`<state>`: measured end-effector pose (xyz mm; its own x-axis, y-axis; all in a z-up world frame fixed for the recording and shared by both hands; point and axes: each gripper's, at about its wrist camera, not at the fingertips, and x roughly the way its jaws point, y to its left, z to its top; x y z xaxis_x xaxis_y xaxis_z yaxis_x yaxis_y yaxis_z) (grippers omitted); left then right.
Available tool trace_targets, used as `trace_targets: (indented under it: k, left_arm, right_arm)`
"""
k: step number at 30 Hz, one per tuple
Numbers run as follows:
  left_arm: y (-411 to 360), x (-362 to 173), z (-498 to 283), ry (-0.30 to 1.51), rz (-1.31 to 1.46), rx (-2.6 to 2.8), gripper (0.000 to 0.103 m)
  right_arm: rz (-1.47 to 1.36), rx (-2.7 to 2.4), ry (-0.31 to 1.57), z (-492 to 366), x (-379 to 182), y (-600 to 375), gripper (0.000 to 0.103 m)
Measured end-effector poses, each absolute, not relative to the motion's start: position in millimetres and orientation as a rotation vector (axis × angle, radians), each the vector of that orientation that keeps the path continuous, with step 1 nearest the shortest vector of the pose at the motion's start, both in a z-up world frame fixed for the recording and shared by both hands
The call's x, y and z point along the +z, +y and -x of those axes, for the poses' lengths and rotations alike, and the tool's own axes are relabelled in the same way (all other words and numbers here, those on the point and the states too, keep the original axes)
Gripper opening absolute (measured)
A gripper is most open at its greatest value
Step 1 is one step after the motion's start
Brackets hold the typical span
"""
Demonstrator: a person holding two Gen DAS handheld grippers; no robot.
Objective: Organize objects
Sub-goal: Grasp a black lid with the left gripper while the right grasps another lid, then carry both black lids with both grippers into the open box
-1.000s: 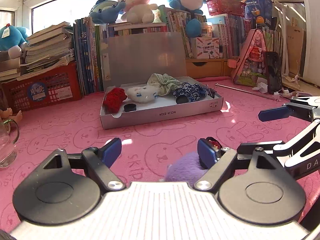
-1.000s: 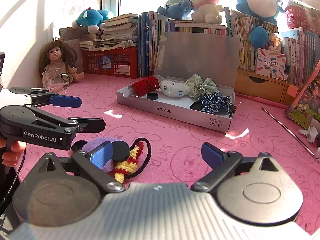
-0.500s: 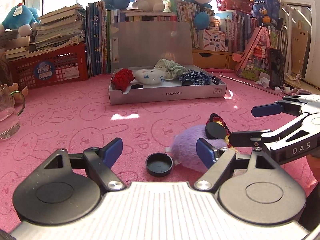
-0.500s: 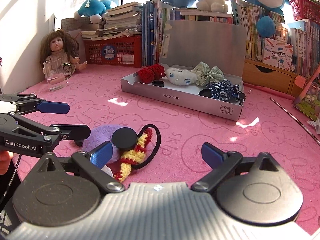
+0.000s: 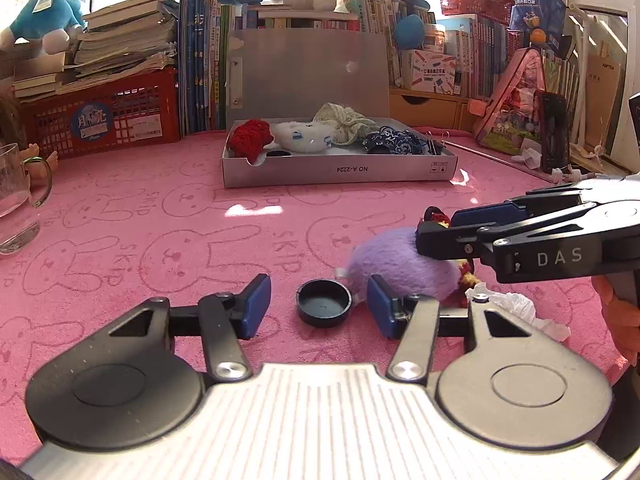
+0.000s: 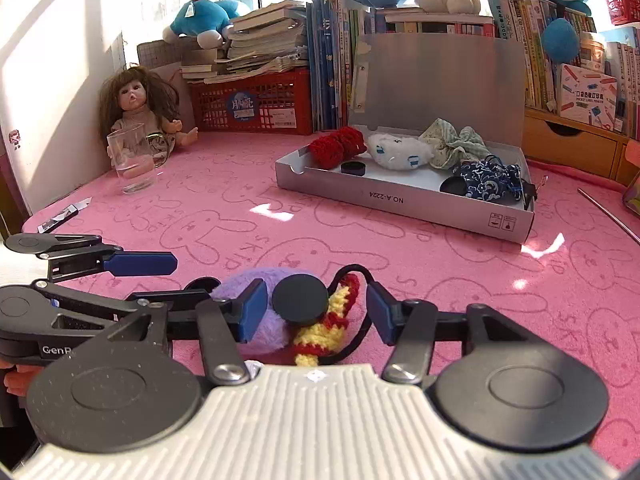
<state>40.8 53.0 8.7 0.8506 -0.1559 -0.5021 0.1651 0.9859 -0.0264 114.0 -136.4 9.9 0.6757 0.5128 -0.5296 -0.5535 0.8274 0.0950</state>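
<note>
On the pink mat, a small black cap (image 5: pixel 323 303) lies between the fingers of my left gripper (image 5: pixel 319 306). The jaws are closing, with a gap on each side of the cap. A purple plush ball (image 5: pixel 400 264) sits just right of it. On the ball and a yellow-red crocheted piece (image 6: pixel 320 334) rests a black round disc (image 6: pixel 300 300). My right gripper (image 6: pixel 316 312) straddles this disc. Its jaws are closing, and the pads are clear of the disc. An open grey box (image 5: pixel 340 170) stands beyond, holding several soft items.
A glass mug (image 6: pixel 134 160) and a doll (image 6: pixel 136 108) are at the far left. A red basket (image 5: pixel 100 120), books and plush toys line the back. A crumpled white wrapper (image 5: pixel 516 308) lies near my right gripper (image 5: pixel 448 228). My left gripper (image 6: pixel 188 280) crosses the right wrist view.
Both pairs of jaws have narrowed. My left gripper moved forward and down until the black cap lay between its fingers. My right gripper closed in around the black disc on the purple ball.
</note>
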Motion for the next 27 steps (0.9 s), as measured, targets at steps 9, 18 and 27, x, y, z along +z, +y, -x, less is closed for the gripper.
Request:
trace_targets:
  k: [9, 18, 27]
  left_arm:
    - [58.5, 5.1, -47.1, 0.559, 0.020, -0.172, 0.051]
    - [53.9, -0.5, -58.9, 0.580, 0.028, -0.153, 0.041]
    - [55.5, 1.9, -60.6, 0.577, 0.044, -0.136, 0.038]
  right_arm:
    - [0.070, 0.606, 0.583, -115.6, 5.7, -129.8, 0.048]
    - [0.024, 0.600, 0.582, -113.1, 9.1, -136.5, 0.038]
    - [0.008, 0.588, 0.553, -110.0, 17.0, -145.1, 0.036]
